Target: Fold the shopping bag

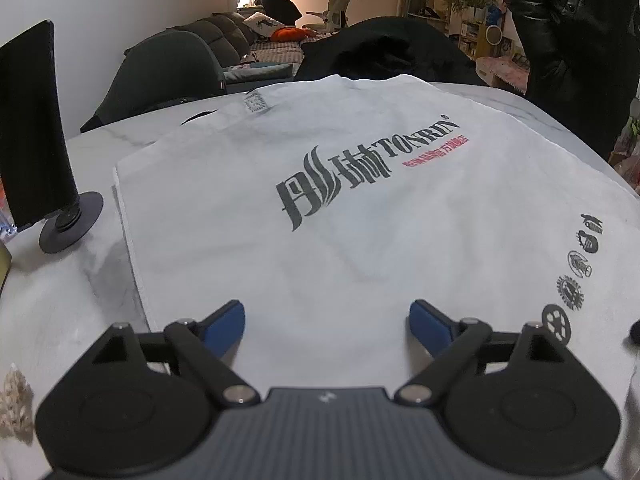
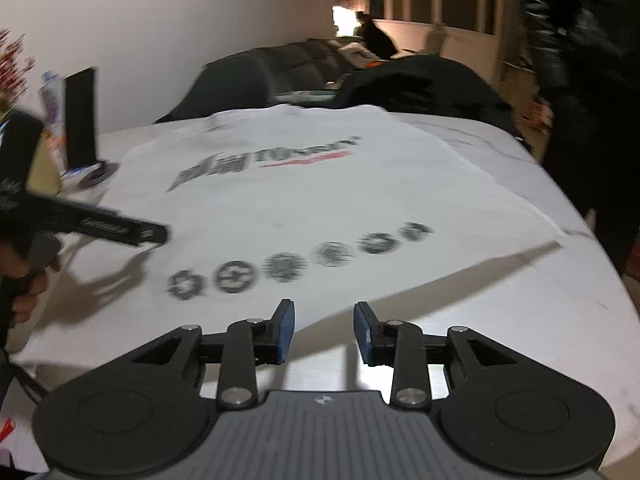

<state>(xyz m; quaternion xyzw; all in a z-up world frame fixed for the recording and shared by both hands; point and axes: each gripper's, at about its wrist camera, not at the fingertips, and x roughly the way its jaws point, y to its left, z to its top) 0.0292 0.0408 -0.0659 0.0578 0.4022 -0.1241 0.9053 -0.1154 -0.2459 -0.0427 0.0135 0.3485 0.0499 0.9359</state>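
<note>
From the left wrist, the left gripper (image 1: 326,322) hovers low over the near part of the white shopping bag (image 1: 360,216), jaws wide apart and empty. The bag lies flat on the marble table (image 1: 72,292), its printed logo sharp.

The blurred right wrist view shows the right gripper (image 2: 324,330) at the bag's (image 2: 320,200) near edge, jaws parted, holding nothing. Only here the left gripper (image 2: 154,234) reaches in from the left, held by a hand (image 2: 24,276).

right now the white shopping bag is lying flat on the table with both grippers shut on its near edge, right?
Not quite. The white shopping bag does lie flat on the table, but both wrist views show the left gripper and right gripper open, gripping nothing.
</note>
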